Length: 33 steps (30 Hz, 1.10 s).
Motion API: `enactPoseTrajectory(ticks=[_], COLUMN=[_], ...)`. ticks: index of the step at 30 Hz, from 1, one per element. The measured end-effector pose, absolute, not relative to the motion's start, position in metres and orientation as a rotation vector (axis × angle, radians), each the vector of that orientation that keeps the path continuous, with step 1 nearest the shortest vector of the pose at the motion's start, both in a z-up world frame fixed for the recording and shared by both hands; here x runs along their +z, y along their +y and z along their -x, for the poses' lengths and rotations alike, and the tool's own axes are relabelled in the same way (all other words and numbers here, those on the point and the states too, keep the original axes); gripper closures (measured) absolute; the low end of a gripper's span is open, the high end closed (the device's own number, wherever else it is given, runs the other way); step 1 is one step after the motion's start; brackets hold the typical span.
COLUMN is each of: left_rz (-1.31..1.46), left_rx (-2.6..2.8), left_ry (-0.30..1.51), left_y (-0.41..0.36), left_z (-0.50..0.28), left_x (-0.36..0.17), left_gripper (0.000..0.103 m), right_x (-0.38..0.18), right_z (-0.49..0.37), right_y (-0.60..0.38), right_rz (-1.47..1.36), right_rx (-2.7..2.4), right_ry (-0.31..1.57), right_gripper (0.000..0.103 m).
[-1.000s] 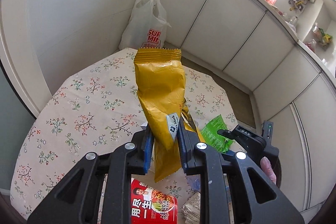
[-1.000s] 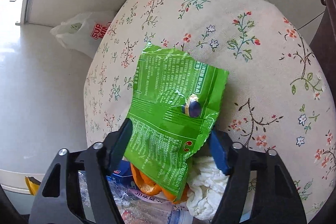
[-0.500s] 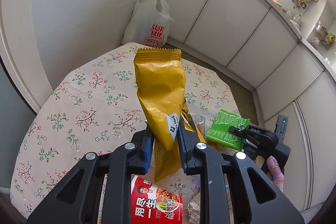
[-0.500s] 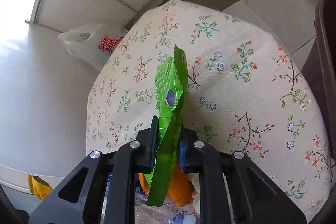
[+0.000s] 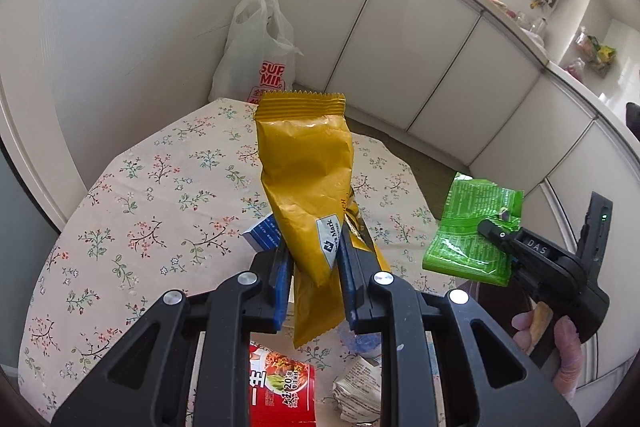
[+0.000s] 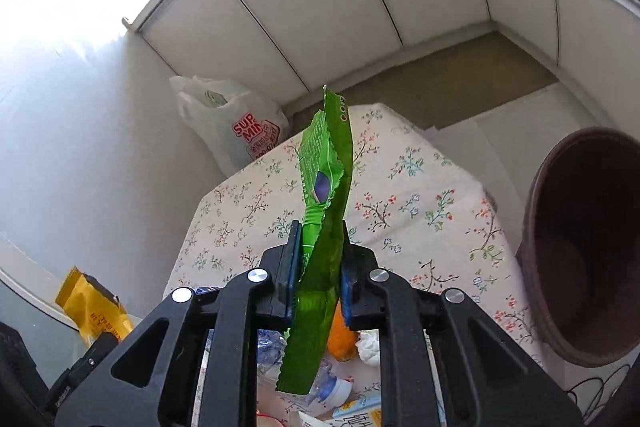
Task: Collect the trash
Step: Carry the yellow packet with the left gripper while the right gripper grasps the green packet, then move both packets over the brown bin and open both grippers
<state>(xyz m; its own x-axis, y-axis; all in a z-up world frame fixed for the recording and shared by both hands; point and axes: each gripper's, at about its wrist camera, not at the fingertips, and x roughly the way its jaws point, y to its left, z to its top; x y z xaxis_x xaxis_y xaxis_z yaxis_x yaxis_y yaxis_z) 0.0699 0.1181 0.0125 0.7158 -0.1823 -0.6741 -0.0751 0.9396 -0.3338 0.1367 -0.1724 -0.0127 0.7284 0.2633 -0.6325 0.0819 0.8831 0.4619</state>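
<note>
- Right gripper had risen off the floral table, jaws clamped on green wrapper (held edge-on, toward twelve o'clock).
- Left gripper stayed clamped on yellow wrapper, upright above the table.

A crinkled yellow snack wrapper stands upright, pinched near its lower end. A flattened green snack wrapper, printed with small text, is held edge-on above the rest of the trash: a red packet and crumpled paper.
</note>
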Motion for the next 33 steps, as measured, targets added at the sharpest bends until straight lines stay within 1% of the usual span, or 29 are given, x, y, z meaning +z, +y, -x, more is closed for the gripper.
enactPoseTrajectory(ticks=[9,15,19,24,31,32,33], left_rz=[0.343,0.291,0.295,0.254,0.257,0.269,0.284], left_rx=[-0.186,-0.303,-0.382,-0.441,-0.492,-0.499,-0.511], left_ry=[0.748,0.712,0.741,0.775,0.873,0.892,0.914], left_y=[0.071,0.0,-0.051,-0.117,-0.191,-0.199,-0.206], left_z=[-0.055,-0.042,-0.039,-0.044,-0.069,-0.073,-0.079], left_x=[0.03,0.046,0.043,0.037,0.009,0.004,-0.002], left_gripper=[0.082,0.082,0.082,0.082,0.081,0.081,0.079], right_x=[0.052,0.059,0.053,0.04,0.014,0.01,0.007], right_z=[-0.067,-0.032,-0.019,-0.016,-0.017,-0.018,-0.017], right_y=[-0.212,-0.268,-0.302,-0.34,-0.385,-0.393,-0.397], right_rz=[-0.291,-0.252,-0.222,-0.238,-0.351,-0.376,-0.393], right_rx=[-0.014,-0.131,-0.223,-0.274,-0.291,-0.296,-0.302], right_ry=[0.51,0.468,0.469,0.514,0.619,0.634,0.643], right_gripper=[0.087,0.087,0.087,0.086,0.084,0.083,0.07])
